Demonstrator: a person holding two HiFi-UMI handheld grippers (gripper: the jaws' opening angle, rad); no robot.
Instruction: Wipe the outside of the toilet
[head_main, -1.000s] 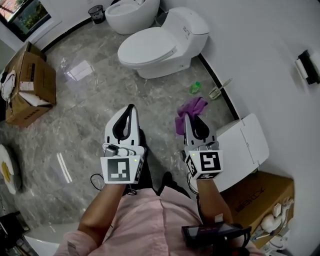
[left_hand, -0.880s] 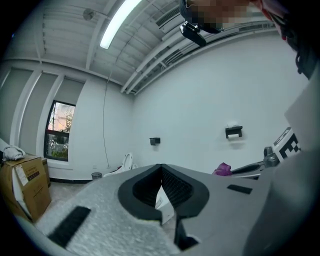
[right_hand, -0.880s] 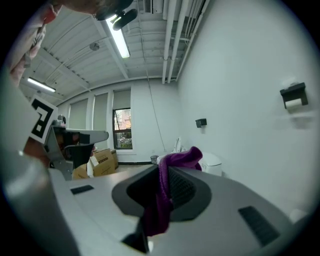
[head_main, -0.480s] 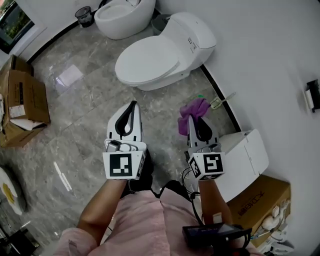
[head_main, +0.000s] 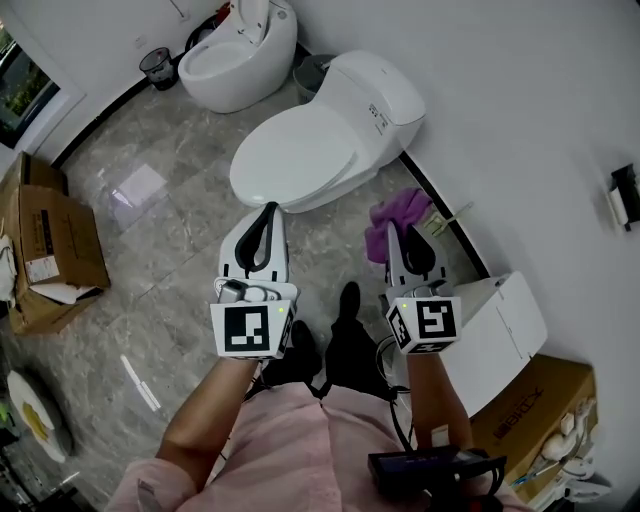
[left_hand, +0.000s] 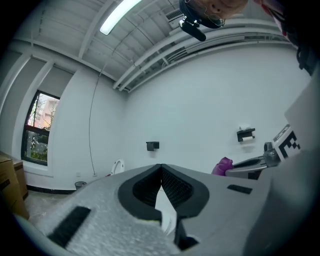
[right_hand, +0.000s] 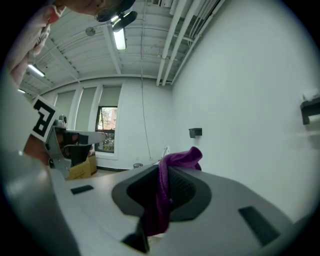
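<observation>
Purple cloth (head_main: 396, 212) is clamped between the jaws of the right gripper (head_main: 393, 230), up off the floor (head_main: 170, 230). Left gripper (head_main: 265, 209) has its jaws together on nothing. Toilet (head_main: 300, 160), lid down, stands just ahead of both, against the wall (head_main: 520, 120).

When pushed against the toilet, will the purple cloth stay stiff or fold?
Probably floppy: the purple cloth bunches and droops from the right gripper. Likely light: a pinch alone holds it. It should fold against the toilet.
</observation>
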